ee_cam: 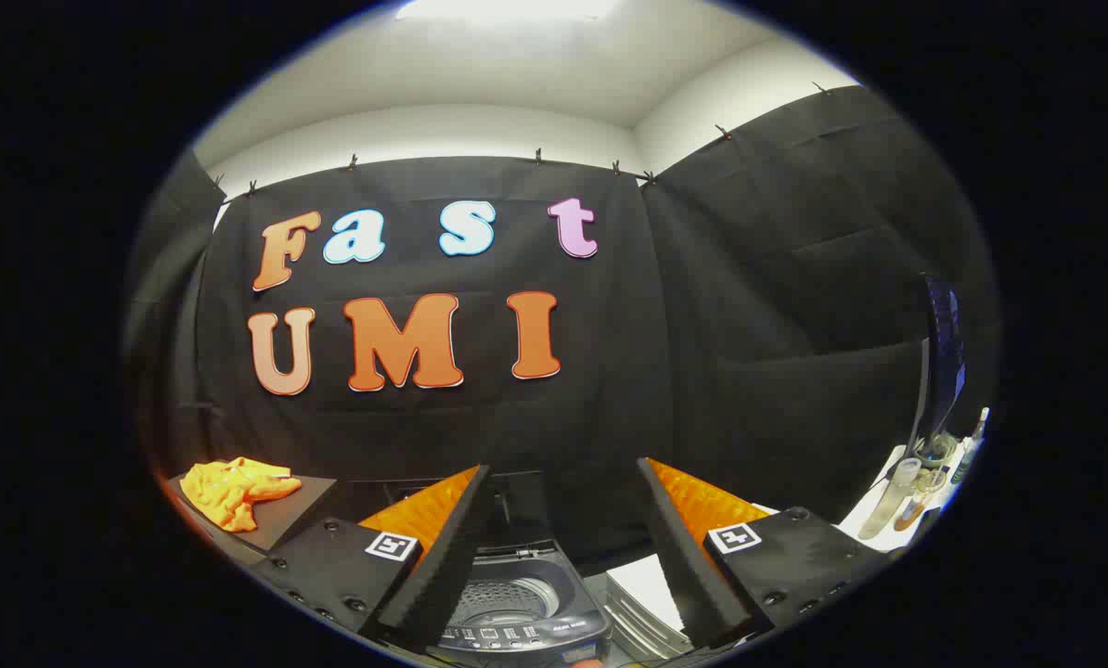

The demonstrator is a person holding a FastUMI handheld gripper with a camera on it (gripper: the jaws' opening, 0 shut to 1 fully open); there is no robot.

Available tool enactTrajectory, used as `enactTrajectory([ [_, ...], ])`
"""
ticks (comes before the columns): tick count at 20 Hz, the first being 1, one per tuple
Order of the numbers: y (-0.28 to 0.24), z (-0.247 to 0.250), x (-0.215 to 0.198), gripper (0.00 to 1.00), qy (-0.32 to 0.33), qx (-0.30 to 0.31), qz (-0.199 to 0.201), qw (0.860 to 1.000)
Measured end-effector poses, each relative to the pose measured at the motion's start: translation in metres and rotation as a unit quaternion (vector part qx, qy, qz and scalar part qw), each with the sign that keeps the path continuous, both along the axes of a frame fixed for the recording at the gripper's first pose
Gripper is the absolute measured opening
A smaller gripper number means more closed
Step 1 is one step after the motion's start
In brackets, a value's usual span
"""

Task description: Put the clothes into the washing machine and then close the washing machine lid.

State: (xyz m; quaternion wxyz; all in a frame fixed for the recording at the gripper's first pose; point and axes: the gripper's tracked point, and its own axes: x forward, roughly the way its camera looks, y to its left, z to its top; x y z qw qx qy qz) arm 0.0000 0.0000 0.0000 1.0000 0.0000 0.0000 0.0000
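Note:
A crumpled yellow-orange garment [234, 489] lies on a dark board [299, 506], off to the left beyond my left finger. A small grey top-loading washing machine [517, 608] stands low between my fingers with its drum showing. Its lid [521, 506] stands raised behind the drum. My gripper [563, 492] is open, its fingers spread wide above the machine with nothing between them.
To the right of the machine lies a white surface [651, 589]. Farther right, a white table [897, 506] carries glass tubes, bottles and a dark upright screen [939, 362]. Black cloth walls close the booth behind.

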Motion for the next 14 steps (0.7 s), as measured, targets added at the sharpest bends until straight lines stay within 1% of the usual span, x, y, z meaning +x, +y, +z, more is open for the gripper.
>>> enactTrajectory([
  [2,-0.0027,0.0049,-0.002,0.97,-0.006,-0.009,-0.005,1.0],
  [4,0.0015,0.0052,-0.003,0.97,-0.007,-0.006,0.0,1.0],
  [14,0.0017,0.0028,-0.0087,0.97,-0.003,-0.013,0.001,1.0],
])
